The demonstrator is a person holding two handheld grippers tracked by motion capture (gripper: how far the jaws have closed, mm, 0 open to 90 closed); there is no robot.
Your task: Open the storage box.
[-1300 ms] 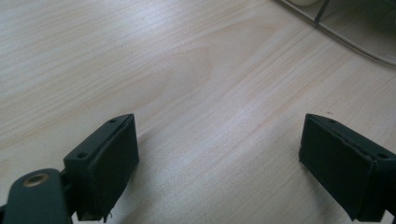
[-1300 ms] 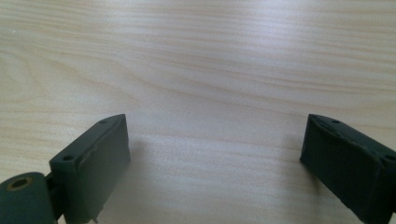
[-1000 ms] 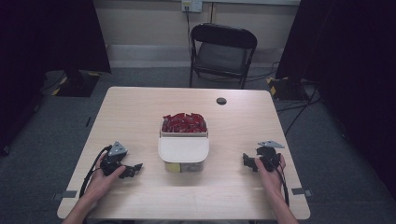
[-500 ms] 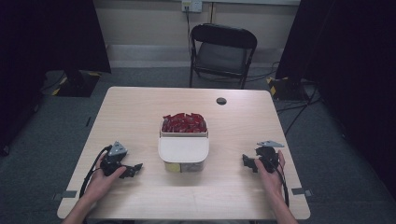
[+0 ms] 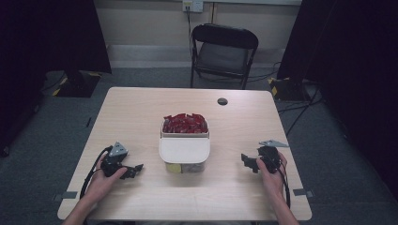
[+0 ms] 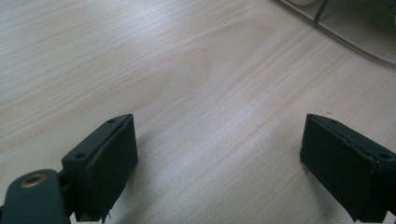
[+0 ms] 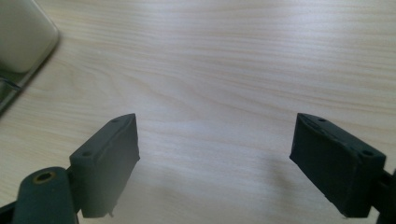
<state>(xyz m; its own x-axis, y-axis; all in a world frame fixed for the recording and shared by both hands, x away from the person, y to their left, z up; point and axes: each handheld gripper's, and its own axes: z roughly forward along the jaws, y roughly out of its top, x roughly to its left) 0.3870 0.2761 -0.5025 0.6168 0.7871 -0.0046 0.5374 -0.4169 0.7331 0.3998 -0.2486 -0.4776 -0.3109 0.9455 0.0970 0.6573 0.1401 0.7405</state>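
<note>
Container: the clear container (image 5: 184,159) with the white lid (image 5: 184,150) sits at the middle of your table (image 5: 141,112), between your two hands, touching the box of red packets (image 5: 185,124) just behind it.
Left gripper: your left gripper (image 5: 133,169) rests on the table to the container's left, jaws pointing toward it, with bare wood between them and it.
Left jaws: released, spread wide, nothing between them; in the left gripper view the container's edge (image 6: 355,32) lies ahead, toward the upper right.
Right gripper: your right gripper (image 5: 247,161) rests to the container's right, apart from it.
Right jaws: they have just been closing a little, yet stand wide apart over bare wood, grasping nothing; in the right gripper view the lid's corner (image 7: 23,37) lies at the upper left.
</note>
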